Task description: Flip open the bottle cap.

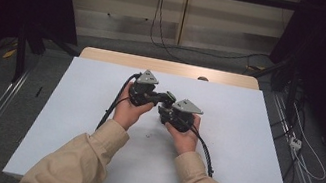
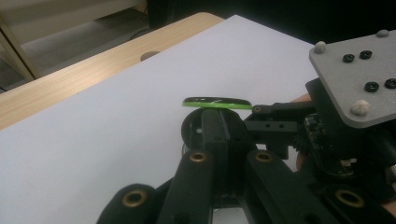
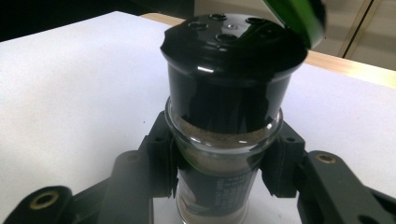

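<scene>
Spice shaker [image 3: 224,140] is clamped in my right gripper [image 3: 224,158]; my left gripper [image 2: 215,123], jaws together, pinches its green flip lid [image 2: 216,102]; I'd lift gently, mid-worktop [image 1: 244,136]

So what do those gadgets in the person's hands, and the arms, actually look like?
Each arm wears a tan long sleeve. The left gripper and the right gripper are black, blocky devices topped by a grey three-cornered plate with black screws. Black cables trail from them. Brass-coloured rivets mark the black fingers.
</scene>
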A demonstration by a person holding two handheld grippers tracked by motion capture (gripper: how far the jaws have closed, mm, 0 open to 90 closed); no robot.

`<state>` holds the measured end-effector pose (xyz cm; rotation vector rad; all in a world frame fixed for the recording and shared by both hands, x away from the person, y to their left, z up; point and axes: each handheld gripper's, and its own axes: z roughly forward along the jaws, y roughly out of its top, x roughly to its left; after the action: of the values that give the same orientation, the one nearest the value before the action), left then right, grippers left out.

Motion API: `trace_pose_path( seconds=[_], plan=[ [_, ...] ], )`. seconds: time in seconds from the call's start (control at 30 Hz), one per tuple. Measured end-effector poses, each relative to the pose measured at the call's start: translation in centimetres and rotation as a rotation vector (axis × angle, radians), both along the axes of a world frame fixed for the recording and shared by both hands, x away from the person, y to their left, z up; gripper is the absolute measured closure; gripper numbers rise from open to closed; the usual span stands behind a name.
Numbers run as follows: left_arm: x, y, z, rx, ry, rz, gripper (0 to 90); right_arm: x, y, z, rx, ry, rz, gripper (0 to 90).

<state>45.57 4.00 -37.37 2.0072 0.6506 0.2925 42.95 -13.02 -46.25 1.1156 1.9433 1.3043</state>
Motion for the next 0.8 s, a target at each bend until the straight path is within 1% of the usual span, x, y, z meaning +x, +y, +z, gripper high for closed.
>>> trace_pose_path(
  seconds=[0.1,0.23,0.27,0.33,0.37,0.5,0.6,0.7,0.73,0.8],
  plan=[
    [0.00,-0.08,0.04,-0.008,0.003,-0.001,90.0,0.01,0.00,0.00,0.000,0.000,0.000,53.6],
    [0.08,-0.11,0.20,0.003,-0.004,-0.004,90.0,0.00,0.00,0.00,0.000,0.000,0.000,53.6],
    [0.09,-0.15,0.18,-0.004,-0.001,-0.005,90.0,0.00,-0.01,0.00,0.000,0.000,0.000,53.6],
    [0.14,-0.12,0.22,0.000,0.003,-0.005,90.0,0.00,-0.01,0.00,0.001,0.000,0.000,53.6],
    [0.16,-0.14,0.19,-0.007,0.007,-0.005,90.0,0.01,-0.01,0.00,0.002,0.001,0.000,53.6],
    [0.21,-0.19,0.33,-0.002,0.000,-0.008,90.0,-0.01,0.00,0.00,-0.001,-0.001,0.000,53.6],
    [0.22,-0.29,0.37,-0.009,0.006,-0.008,90.0,-0.01,0.01,0.00,-0.001,-0.001,0.000,53.6],
    [0.22,-0.42,0.40,-0.015,0.005,-0.005,90.0,-0.01,0.00,0.00,0.000,0.000,0.000,53.6],
    [0.25,-0.41,0.47,-0.005,0.001,-0.009,90.0,-0.01,0.01,0.00,-0.002,0.000,0.000,53.6],
    [0.29,-0.51,0.46,-0.013,0.000,-0.011,90.0,-0.02,0.02,0.00,-0.002,-0.001,0.000,53.6]
  ],
)
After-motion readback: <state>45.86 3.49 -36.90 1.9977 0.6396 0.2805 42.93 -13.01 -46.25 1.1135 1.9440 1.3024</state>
